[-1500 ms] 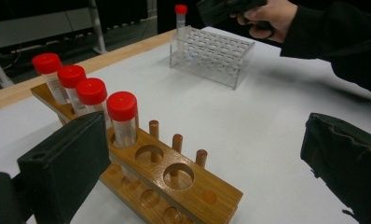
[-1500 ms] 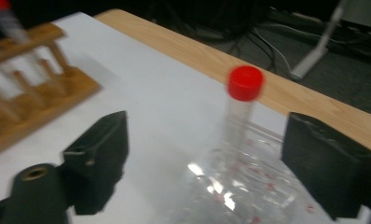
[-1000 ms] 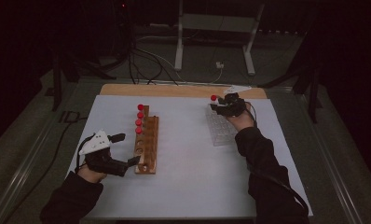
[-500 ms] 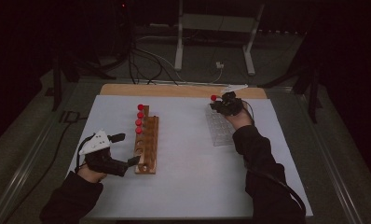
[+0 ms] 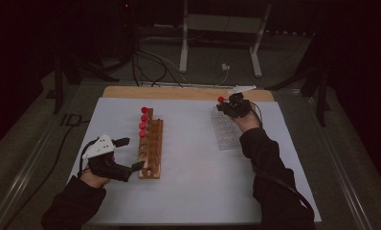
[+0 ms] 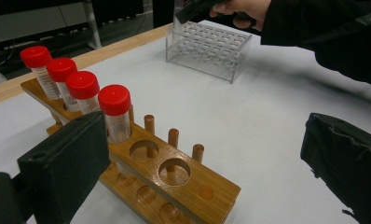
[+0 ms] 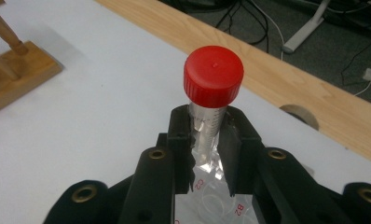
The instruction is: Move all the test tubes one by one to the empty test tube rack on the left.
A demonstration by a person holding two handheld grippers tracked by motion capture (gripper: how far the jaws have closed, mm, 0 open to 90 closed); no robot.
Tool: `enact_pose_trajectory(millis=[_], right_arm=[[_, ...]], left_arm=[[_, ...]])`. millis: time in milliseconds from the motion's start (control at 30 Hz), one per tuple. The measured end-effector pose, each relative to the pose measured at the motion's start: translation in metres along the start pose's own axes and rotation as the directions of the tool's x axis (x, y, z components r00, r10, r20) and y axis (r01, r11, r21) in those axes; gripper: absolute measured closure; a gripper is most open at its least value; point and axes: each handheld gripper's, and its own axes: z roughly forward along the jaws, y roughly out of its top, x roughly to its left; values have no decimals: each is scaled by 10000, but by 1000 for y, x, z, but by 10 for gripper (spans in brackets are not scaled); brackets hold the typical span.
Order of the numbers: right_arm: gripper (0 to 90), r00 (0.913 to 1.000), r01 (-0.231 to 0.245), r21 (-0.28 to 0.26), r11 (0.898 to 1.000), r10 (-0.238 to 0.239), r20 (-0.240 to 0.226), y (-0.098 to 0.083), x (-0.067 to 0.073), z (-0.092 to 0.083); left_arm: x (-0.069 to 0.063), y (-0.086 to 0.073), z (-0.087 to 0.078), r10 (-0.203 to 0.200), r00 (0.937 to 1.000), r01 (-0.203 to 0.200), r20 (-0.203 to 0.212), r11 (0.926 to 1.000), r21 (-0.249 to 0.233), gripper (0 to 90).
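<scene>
Standing upright between the jaws of the right gripper (image 7: 206,140), the clear plastic tube with the red screw cap (image 7: 211,93) is clamped just below its cap, its long axis vertical, its lower end over the clear plastic grid rack (image 5: 225,130) at the table's far right. These jaws have just been closing on it. Four more red-capped tubes (image 6: 74,86) sit in the wooden peg rack (image 6: 174,179), well apart to the left, where the left gripper (image 5: 131,153) waits with jaws spread beside that rack's near end (nothing between them). A white sheet (image 5: 193,158) covers the wooden table (image 5: 179,92); the room behind is dark, with cables on the floor.
</scene>
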Motion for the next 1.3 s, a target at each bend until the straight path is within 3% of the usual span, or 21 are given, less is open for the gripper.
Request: enact_pose_trajectory(millis=[333,833,1300], right_arm=[[754,9999,15,-302,9995,-12,110,7,1,-19],[755,9991,425,-828,9957,-418,101,26,18,-54],[754,9919,1111,-941,9893,-1163,-512,23,52,-72]], left_arm=[[-1,1,0,118,9999,-119,16,9999,42,19],[-8,7,2,251,9990,-258,376,9995,168,19],[-15,16,1,478,9981,-479,379,9988,19,19]])
